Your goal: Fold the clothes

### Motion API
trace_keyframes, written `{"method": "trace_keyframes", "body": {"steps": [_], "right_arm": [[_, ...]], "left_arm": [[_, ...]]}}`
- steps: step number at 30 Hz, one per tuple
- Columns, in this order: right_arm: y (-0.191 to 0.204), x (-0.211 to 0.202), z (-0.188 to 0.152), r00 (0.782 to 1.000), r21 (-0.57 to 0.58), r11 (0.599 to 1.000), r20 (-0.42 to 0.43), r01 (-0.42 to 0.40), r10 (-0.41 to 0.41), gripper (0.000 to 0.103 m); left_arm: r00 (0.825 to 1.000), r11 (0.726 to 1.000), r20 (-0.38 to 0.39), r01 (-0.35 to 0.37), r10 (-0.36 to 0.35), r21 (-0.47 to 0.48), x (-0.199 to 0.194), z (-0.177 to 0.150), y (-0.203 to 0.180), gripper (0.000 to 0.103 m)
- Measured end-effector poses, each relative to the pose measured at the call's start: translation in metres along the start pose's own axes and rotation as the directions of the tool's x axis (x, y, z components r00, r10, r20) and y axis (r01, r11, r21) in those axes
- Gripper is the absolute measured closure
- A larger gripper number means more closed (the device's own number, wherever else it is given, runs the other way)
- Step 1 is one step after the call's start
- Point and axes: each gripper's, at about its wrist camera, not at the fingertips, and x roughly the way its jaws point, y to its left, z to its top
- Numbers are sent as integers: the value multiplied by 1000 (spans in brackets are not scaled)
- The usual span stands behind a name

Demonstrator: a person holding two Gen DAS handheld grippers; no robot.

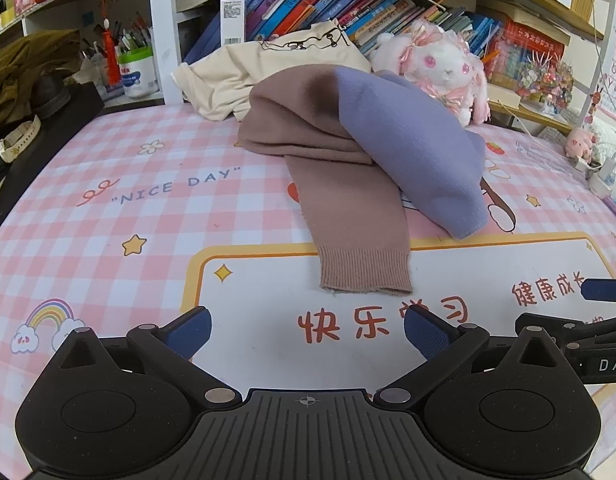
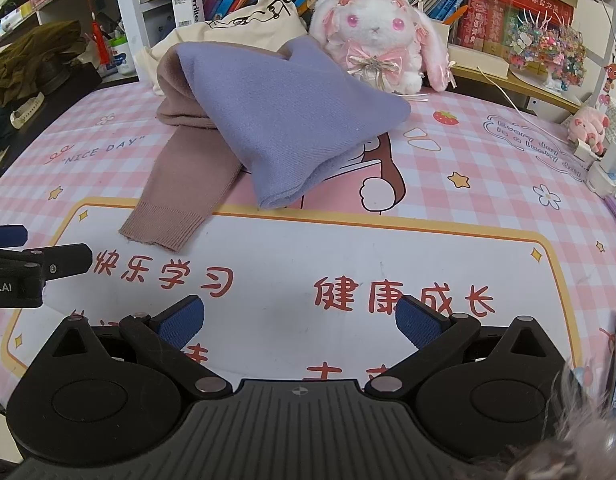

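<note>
Your left gripper [image 1: 308, 334] and right gripper [image 2: 299, 320] both gape empty; the brown-and-lilac sweater [image 1: 348, 152] looks soft, light and floppy, so pinch its ribbed cuff [image 1: 366, 272].

Left gripper [image 1: 307, 334] sits low over the pink checked mat [image 1: 147, 208], jaws wide apart, nothing between them. Ahead lies a heap of clothes: brown sweater [image 1: 340, 184], one sleeve stretched toward the camera, with a purple garment [image 1: 412, 148] draped over its right side. Cream garment [image 1: 243, 76] behind. Plush rabbit [image 1: 444, 64] beside the bookshelf [image 1: 332, 4]. Right gripper [image 1: 604, 292] partly visible at the right edge.
</note>
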Motion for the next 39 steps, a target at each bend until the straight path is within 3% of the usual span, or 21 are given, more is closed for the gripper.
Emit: {"method": "trace_keyframes", "body": {"steps": [39], "right_arm": [[-20, 8, 3, 999, -14, 999, -15, -49, 49, 0]], "left_arm": [[1000, 1000, -10, -13, 13, -17, -1, 2, -18, 0]]}}
